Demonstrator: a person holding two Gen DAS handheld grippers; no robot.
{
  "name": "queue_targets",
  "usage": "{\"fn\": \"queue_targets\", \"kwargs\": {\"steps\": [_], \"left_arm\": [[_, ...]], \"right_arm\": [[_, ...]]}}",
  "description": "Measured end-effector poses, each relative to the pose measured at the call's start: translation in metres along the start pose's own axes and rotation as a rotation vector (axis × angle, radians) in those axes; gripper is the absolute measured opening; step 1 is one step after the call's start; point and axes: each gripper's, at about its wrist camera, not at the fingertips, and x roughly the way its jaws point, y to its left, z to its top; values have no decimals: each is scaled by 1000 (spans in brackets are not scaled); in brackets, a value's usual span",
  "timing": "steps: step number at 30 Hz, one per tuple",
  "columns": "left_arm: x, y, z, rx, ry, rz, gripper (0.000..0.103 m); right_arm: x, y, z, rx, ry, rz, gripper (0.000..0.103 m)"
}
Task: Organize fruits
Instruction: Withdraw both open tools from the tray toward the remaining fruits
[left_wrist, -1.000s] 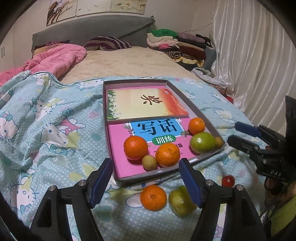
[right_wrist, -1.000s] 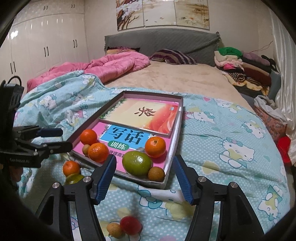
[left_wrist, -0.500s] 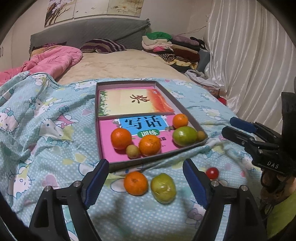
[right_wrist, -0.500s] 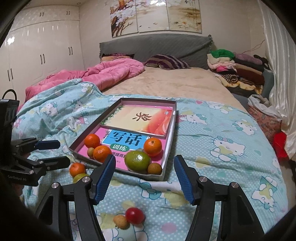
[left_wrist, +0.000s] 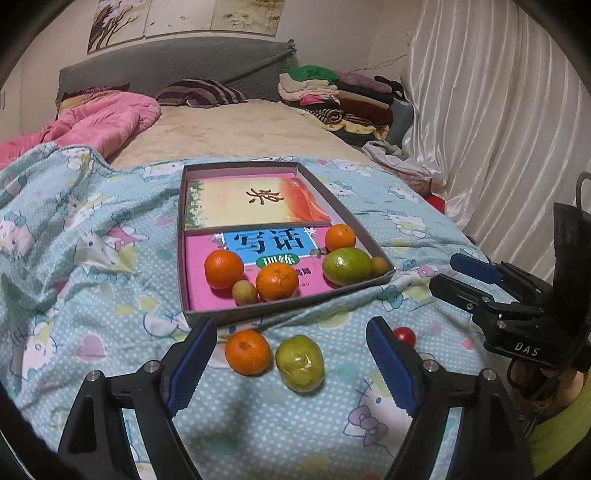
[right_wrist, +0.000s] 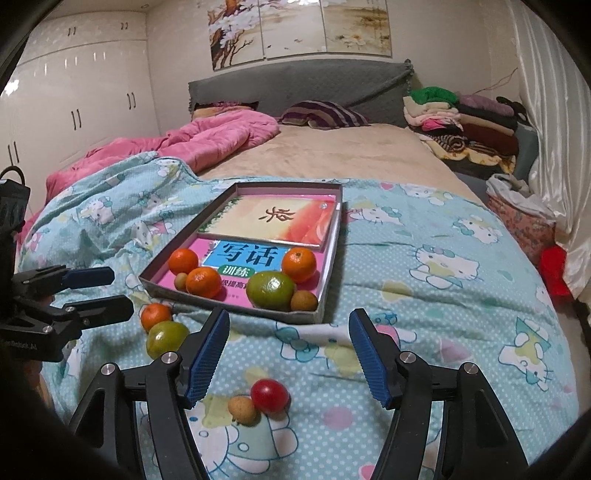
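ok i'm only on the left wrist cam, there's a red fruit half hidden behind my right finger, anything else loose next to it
Observer: Yes. The right wrist view shows a small tan fruit lying against the red fruit on the quilt, just left of it.
Operator: and is anything being held over there
Observer: No. The right gripper is open and empty. In its own view both of those fruits show between its two fingers, touching neither pad.
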Motion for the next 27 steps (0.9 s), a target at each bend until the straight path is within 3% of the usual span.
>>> {"fn": "queue_targets", "kwargs": {"steps": [16,27], "left_arm": [[-1,-6,-19,16,20,-23,83],[11,-6,-33,17,62,-46,82]], "right_arm": [[-12,5,-15,-16,32,-13,69],[2,4,-38,-19,107,-21,69]]}}
